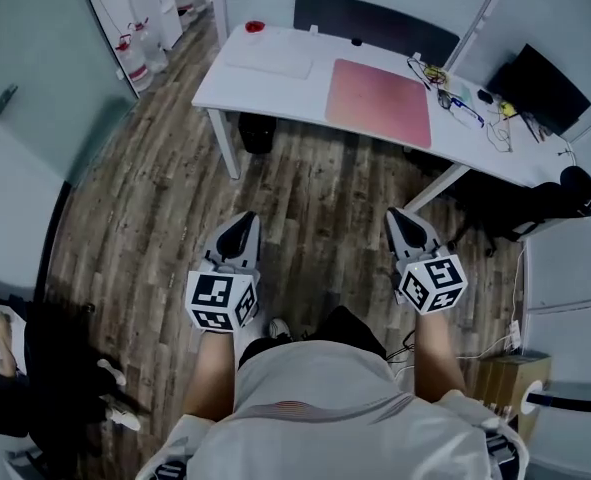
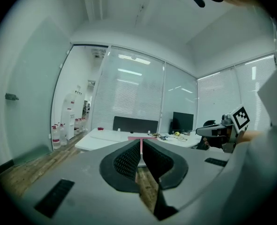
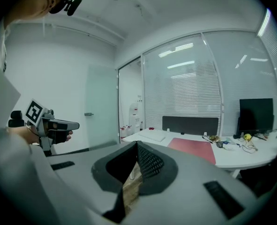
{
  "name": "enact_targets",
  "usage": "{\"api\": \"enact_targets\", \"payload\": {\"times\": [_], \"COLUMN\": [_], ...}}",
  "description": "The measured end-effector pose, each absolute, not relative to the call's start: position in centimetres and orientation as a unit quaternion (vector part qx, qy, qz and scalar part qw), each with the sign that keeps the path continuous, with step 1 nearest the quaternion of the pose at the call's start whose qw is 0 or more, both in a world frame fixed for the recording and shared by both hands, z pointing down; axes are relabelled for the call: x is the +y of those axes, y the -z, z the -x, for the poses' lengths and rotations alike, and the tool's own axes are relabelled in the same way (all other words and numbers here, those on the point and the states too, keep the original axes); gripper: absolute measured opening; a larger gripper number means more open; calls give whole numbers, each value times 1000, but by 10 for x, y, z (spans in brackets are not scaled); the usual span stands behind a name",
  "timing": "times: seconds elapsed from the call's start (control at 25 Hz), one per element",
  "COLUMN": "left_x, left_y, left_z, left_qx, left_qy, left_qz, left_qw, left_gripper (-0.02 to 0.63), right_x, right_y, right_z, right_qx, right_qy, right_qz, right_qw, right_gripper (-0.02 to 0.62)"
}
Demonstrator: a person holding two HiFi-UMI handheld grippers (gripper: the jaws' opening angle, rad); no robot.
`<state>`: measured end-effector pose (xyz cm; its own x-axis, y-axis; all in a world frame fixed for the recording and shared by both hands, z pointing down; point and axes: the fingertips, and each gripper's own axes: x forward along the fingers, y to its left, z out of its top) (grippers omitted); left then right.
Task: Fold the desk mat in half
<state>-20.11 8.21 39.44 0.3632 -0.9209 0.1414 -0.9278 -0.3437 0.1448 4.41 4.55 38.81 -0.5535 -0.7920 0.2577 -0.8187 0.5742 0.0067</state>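
One flat pink rectangular desk mat (image 1: 378, 101) is lying fully spread on the white surface (image 1: 235, 83), nr its middle; no fold started yet. It's looking smooth, thin and matte, prob a soft leatherette or rubbery sheet, so it should be bending easily but may be wanting to spring back flat. Near one short edge a white flat pad (image 1: 270, 56) is sitting; near the other a tangle of cables and small bits (image 1: 455, 100) is lying, w/ a black monitor (image 1: 540, 88) beyond. A black divider panel (image 1: 375, 23) is standing along the far edge.

Step in hand, as I'm reading it: approach, nothing gripped. The person is standing well apart from the surface on the wood-plank floor (image 1: 155, 198), holding both tools out front. The left hand-held gripper (image 1: 238, 230) is showing its textured black pads (image 2: 128, 161) meeting at the tips, nothing btw them; the right hand-held gripper (image 1: 405, 226) is likewise closed right up and empty. Both are pointing toward the mat.

Next move is prob calling for stepping in, spreading both sets of jaws, then pinching the two corners of one short edge and carrying it over to meet the opposite one. W/ a thin sheet lying flush, getting a pad under the edge is going to be the fiddly part, esp w/out dragging the cable clutter.
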Motion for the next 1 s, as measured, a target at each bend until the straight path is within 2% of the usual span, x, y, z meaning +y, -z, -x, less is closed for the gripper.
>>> {"api": "enact_targets", "payload": {"times": [0.4, 1.0], "left_x": [-16, -232], "left_y": [-399, -405], "left_z": [209, 145], "left_qx": [-568, -611], "left_qy": [-32, -42], "left_qz": [-817, -784], "left_qw": [95, 103], "left_gripper": [26, 26], "right_x": [-60, -301], "right_y": [-402, -415], "right_z": [-37, -95], "right_qx": [-883, -903], "right_qy": [-67, -76], "right_qz": [-454, -403], "right_qw": [101, 124], "right_gripper": [51, 51]}}
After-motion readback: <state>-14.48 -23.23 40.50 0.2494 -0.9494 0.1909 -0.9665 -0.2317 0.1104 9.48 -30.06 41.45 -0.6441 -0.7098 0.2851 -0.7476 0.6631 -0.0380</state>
